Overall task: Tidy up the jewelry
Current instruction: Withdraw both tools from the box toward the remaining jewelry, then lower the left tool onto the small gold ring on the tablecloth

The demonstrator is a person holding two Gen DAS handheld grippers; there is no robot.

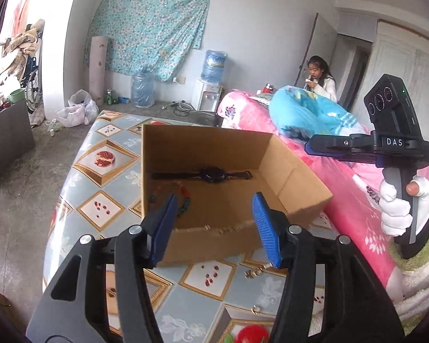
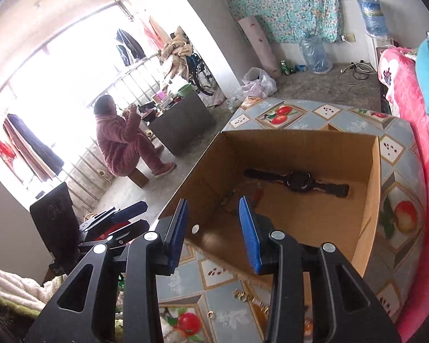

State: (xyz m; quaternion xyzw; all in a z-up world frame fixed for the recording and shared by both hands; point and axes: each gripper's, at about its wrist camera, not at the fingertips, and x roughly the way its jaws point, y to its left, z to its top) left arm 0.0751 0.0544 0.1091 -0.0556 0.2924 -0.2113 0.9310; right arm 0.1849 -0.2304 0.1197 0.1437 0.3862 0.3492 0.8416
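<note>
Both grippers hover empty over the near rim of the open cardboard box [image 1: 286,171]. Left gripper [image 1: 214,223]: blue pads spread, nothing between them. Right gripper [image 2: 211,234]: jaws parted too, narrower gap, nothing grasped.

Already in the box: black wristwatch [image 1: 206,175] lying flat along the back wall, beaded bracelet [image 1: 183,197] with red and teal beads at the left front corner, partly hidden behind the left finger.

Not yet in: small gold-coloured chain piece [image 1: 257,271] on the patterned tablecloth [image 1: 105,157], just in front of the box, and a small ring [image 1: 254,310] nearer the camera. Both show in the right wrist view as well, chain [image 2: 248,297] and ring [image 2: 211,314].

Risks, as a judgement:
- These pieces are tiny and flat; wide pads may close on cloth and miss them, or bunch the tablecloth and flick the ring away.
- The busy print hides the ring, so a mis-aim is likely.
- The chain sits close to the box's ragged front edge; a low approach could knock the light box and shift it.
- The two grippers are working close together and could bump.
- A loose pinch may drop the chain outside the rim.
</note>
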